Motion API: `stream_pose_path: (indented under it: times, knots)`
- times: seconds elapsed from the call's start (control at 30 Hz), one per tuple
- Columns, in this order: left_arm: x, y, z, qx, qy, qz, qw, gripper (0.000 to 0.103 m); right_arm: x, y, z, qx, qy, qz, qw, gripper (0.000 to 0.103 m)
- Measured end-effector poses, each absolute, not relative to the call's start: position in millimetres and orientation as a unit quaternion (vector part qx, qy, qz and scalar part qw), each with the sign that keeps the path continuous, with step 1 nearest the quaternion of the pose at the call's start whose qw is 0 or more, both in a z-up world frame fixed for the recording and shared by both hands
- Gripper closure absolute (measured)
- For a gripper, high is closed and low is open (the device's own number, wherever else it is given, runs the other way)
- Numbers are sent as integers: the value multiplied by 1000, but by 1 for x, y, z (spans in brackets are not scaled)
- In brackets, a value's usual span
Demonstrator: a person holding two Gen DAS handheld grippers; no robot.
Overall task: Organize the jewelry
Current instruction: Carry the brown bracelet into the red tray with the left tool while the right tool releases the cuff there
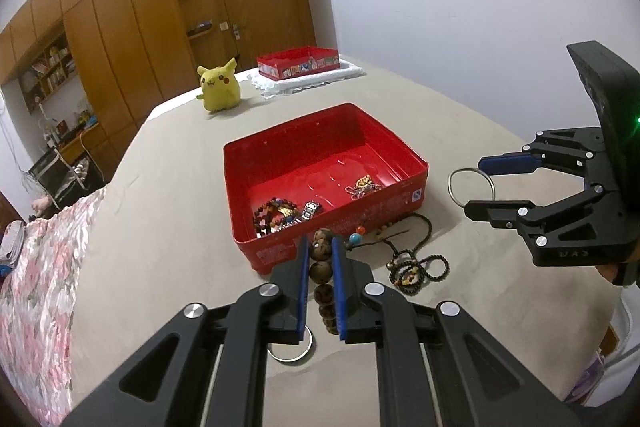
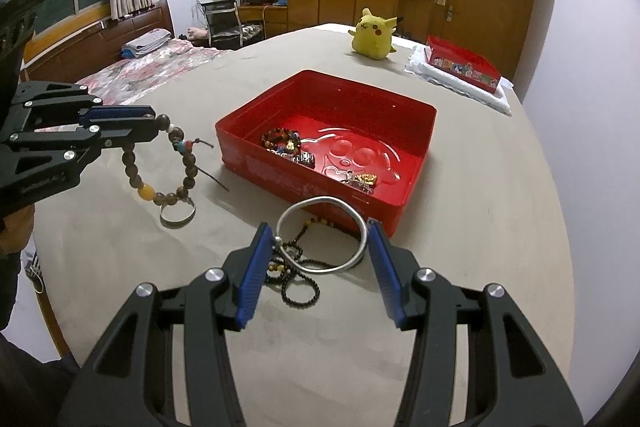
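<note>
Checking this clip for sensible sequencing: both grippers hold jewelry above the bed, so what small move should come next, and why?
Probably carry both over the red tin and release. The left gripper pinches the wooden bead bracelet, the right gripper spans the silver bangle, and both pieces hang beside the tin, not above it.

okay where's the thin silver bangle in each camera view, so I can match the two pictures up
Left wrist view: the silver bangle is at the right, between the right tool's fingers, right of the red tin.
Right wrist view: the bangle is low centre, spanning the right tool's blue pads, in front of the tin's near corner.
Shared landmark: the yellow plush toy beyond the tin.
</note>
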State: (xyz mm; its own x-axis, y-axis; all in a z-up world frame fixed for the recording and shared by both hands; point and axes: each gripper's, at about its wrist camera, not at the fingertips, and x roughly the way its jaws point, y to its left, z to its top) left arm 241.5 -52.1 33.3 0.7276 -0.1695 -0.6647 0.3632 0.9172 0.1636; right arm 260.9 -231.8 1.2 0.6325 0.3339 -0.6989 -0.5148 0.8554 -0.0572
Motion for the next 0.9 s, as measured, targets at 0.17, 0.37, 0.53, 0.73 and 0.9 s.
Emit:
stream_pose_path:
  times: [0.17, 0.37, 0.53, 0.73, 0.9]
  knots:
    - [257, -50, 40, 143, 337, -147, 919, 93, 278, -230, 6, -119, 363, 244, 891, 55]
    - [290, -45, 53, 140, 331, -147, 922, 93, 319, -230, 12, -104, 377, 245, 887, 55]
    - [321, -44, 55, 134, 336, -152, 920, 93, 357, -221, 7, -105, 396, 243, 879, 55]
    - [372, -48, 32, 126, 370, -157, 907, 93, 398, -203, -20, -120, 431, 235, 863, 55]
    - [404, -53, -3, 125, 403, -152, 894, 93, 419, -193, -46, -135, 454, 228, 851, 55]
